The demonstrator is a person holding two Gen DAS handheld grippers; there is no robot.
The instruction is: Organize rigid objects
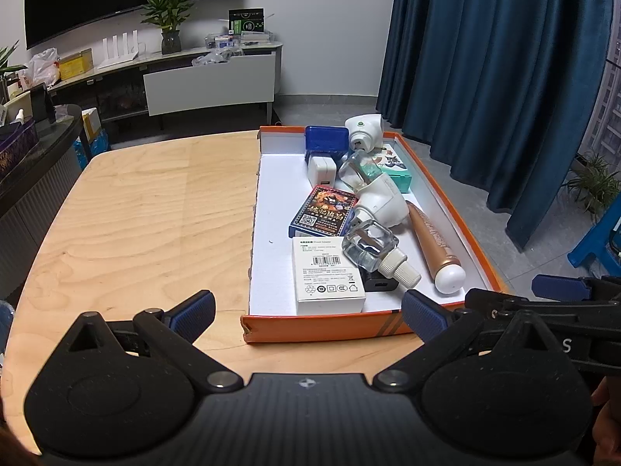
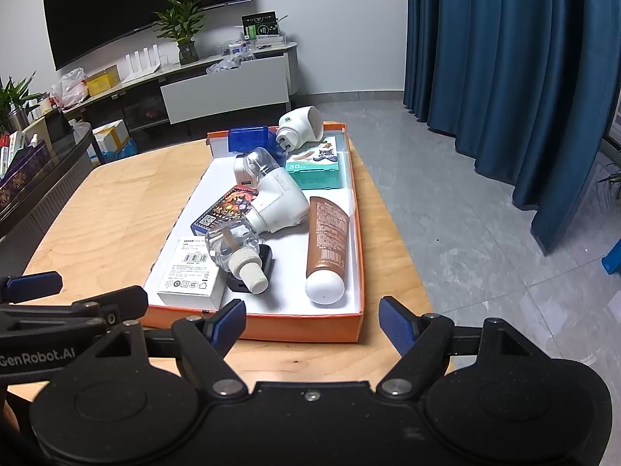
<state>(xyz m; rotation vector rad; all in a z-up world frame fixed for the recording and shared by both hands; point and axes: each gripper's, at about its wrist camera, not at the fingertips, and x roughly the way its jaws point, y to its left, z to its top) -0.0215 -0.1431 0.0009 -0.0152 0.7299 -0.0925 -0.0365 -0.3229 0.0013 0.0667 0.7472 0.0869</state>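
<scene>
While both hang empty before the orange cardboard tray [image 2: 302, 326] on the tabletop [image 1: 136, 209], the left gripper [image 1: 308, 316] gapes toward the white barcoded box [image 1: 330, 275]; the right gripper [image 2: 312, 324], jaws wide, is nearer the copper tube [image 2: 326, 240], lengthwise, white cap nearest.

Black left claw [image 1: 308, 312] and right claw [image 2: 312, 324], ribbed blue pads, silver screws.

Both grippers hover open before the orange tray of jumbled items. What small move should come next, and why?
Probably lower the right gripper onto the copper tube with the white cap. It lies alone along the right side of the orange tray, nearest that gripper, with nothing stacked on it; both grippers are empty.
</scene>
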